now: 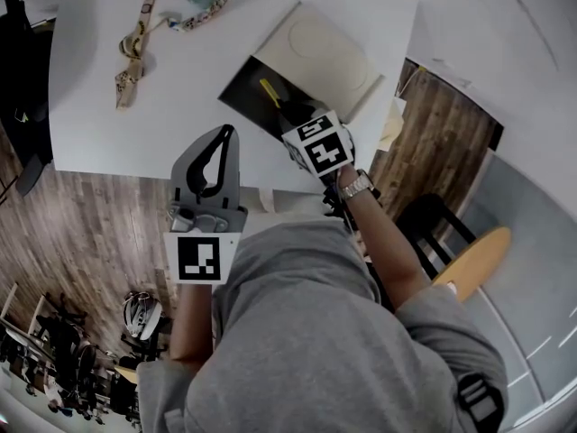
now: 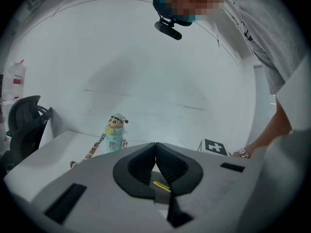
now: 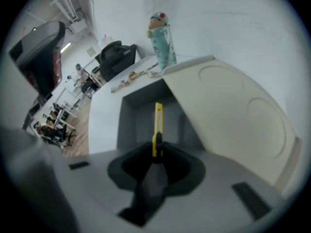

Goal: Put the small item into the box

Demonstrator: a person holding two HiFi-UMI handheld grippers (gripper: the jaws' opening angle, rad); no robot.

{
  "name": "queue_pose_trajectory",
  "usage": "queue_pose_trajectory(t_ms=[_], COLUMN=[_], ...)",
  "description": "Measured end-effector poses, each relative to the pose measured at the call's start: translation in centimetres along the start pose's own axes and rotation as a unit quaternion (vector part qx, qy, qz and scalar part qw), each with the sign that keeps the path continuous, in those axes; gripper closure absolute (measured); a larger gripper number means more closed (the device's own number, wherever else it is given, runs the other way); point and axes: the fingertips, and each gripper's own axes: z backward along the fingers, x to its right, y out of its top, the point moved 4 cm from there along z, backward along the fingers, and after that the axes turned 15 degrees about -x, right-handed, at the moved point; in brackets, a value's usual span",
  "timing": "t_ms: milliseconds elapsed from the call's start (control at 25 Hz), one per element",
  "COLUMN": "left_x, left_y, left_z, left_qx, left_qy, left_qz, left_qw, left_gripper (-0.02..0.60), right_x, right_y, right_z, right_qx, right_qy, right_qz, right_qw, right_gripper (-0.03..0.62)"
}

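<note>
Right gripper (image 3: pixel 156 152) jaws pinch slim yellow item (image 3: pixel 158 118) above open cream-lidded box (image 3: pixel 233 115) at 12 o'clock; release judged outstanding. Left gripper (image 2: pixel 155 152) jaws pressed together.

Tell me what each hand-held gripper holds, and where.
The right hand-held gripper pinches a slim yellow plastic tool by its near end, the rest jutting over the open dark box. The left hand-held gripper is shut, empty.

Yellow item (image 3: pixel 158 118) in the grey right gripper (image 3: pixel 156 154); beyond it, dark-grey box (image 3: pixel 138 118), cream lid (image 3: pixel 228 110), white table (image 3: pixel 103 123).
</note>
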Motion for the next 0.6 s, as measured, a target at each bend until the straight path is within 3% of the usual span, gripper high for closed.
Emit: queue_pose_trajectory(t_ms=[600], left_x=[-0.7], left_y=[-0.5], left_z=[-0.1], left_qx=[0.002], left_qy=[0.022], left_qz=[0.022], left_qw=[0.9995], left_gripper=[0.549], right_x=[-0.2], right_y=[0.2], right_z=[-2.0], right_qx=[-0.034], right_qy=[-0.005], right_qz=[0.011], right_qw=[0.999], right_gripper=[0.505])
